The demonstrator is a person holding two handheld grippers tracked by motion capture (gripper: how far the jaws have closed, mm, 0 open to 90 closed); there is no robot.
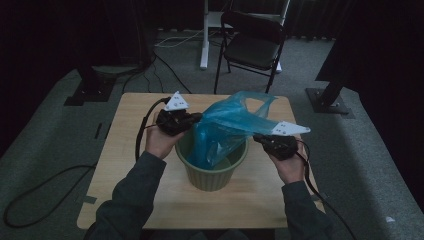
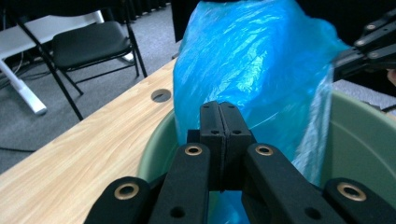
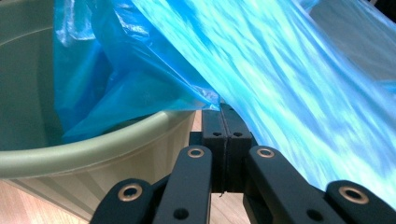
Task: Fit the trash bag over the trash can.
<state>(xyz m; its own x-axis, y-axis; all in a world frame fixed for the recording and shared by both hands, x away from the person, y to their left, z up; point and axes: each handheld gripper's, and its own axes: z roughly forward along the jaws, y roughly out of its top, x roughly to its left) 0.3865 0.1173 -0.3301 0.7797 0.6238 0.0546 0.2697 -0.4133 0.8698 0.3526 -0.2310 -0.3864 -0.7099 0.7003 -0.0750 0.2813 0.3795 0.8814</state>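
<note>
I found the surface point(image 1: 125, 165), a light wooden top, carrying one green bin point(image 1: 214, 172) near its middle, somewhat toward the near edge. A blue plastic bag point(image 1: 227, 125) sat partly inside that bin; its lower part hung down within the bin's wall while its upper part rose above the rim and was stretched toward the far right corner. My left tool point(image 1: 192, 118) was at the bin's left rim, its jaws pressed together on the bag's film, as the left gripper view confirmed with the blue bag point(image 2: 252, 70) directly over the closed jaws. My right tool point(image 1: 260, 139) was at the bin's right rim, outside the wall, jaws likewise closed on a taut sheet of the bag point(image 3: 280, 70). A black folding chair point(image 1: 252, 42) stood on the floor beyond the far edge.
</note>
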